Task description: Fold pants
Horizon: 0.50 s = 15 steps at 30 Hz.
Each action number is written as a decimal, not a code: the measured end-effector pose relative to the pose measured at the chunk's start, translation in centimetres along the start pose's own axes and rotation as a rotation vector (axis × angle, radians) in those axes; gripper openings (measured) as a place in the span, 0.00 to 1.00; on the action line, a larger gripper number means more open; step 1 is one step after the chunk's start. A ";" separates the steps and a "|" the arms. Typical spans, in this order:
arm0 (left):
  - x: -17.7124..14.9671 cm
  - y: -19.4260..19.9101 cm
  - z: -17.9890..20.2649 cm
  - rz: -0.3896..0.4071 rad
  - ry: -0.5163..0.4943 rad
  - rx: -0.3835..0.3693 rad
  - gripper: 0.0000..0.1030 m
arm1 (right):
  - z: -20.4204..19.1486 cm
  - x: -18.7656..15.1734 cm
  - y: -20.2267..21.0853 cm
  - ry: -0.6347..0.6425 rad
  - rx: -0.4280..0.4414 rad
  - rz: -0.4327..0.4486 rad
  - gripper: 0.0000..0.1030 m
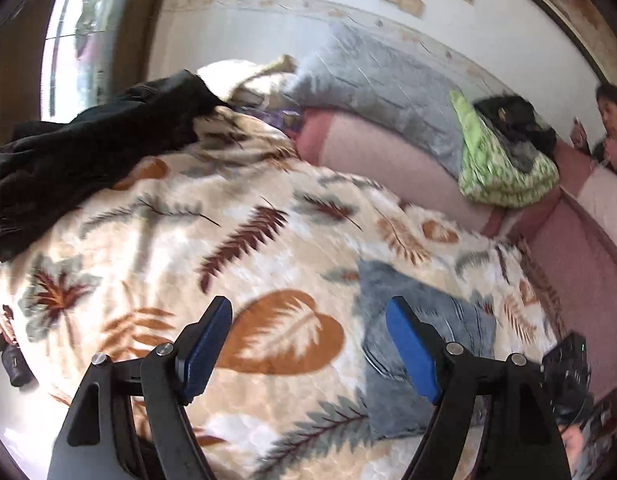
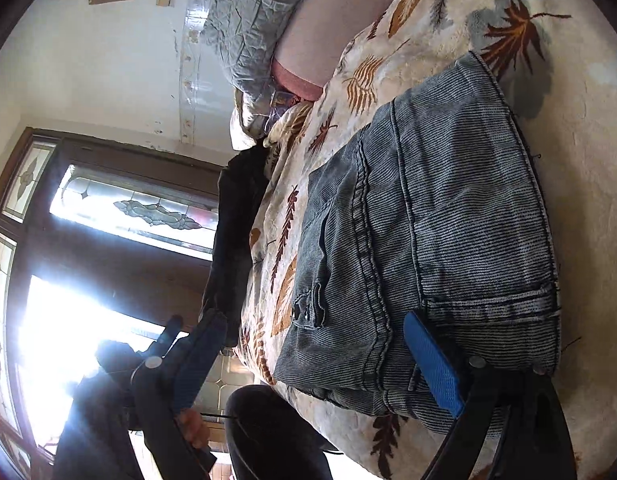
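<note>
The pants (image 2: 424, 248), grey-blue denim folded into a thick bundle, lie on the leaf-print blanket (image 2: 580, 184) near the bed's near edge. The right gripper (image 2: 312, 364) is spread wide with one blue pad against the bundle, clamping nothing. The left gripper (image 1: 308, 348) hovers open over the blanket beside the pants, and a black garment (image 1: 88, 152) lies at the far left corner.

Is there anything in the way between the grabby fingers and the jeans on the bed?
Nothing visible is in the way. The folded jeans lie right in front of the open right gripper on the leaf-print blanket. The open left gripper hovers beside them, with only blanket between. The black garment lies far off.
</note>
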<state>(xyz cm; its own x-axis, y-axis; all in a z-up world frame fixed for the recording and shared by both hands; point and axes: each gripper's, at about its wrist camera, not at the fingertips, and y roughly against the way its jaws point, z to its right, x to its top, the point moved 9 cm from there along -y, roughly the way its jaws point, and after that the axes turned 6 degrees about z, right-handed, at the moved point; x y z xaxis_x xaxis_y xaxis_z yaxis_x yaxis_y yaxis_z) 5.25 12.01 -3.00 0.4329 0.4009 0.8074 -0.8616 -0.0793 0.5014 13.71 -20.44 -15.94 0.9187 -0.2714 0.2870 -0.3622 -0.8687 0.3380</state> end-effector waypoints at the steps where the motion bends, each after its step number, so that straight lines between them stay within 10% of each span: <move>1: 1.9 0.8 -2.0 0.040 0.038 0.041 0.78 | 0.0 0.1 0.1 -0.009 0.007 -0.002 0.89; 6: 4.9 0.6 -6.5 0.040 0.078 0.135 0.79 | 0.2 0.2 0.6 -0.027 0.035 0.019 0.89; 15: -8.3 -5.0 8.4 -0.212 -0.139 -0.152 0.79 | -0.2 0.2 1.2 -0.041 0.015 0.019 0.90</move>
<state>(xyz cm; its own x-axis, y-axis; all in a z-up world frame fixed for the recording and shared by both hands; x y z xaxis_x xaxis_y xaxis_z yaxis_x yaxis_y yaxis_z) 8.21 1.37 -9.57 0.6306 0.2642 0.7298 -0.7734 0.1346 0.6195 13.39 -21.47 -15.24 0.9175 -0.3045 0.2559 -0.3776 -0.8692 0.3193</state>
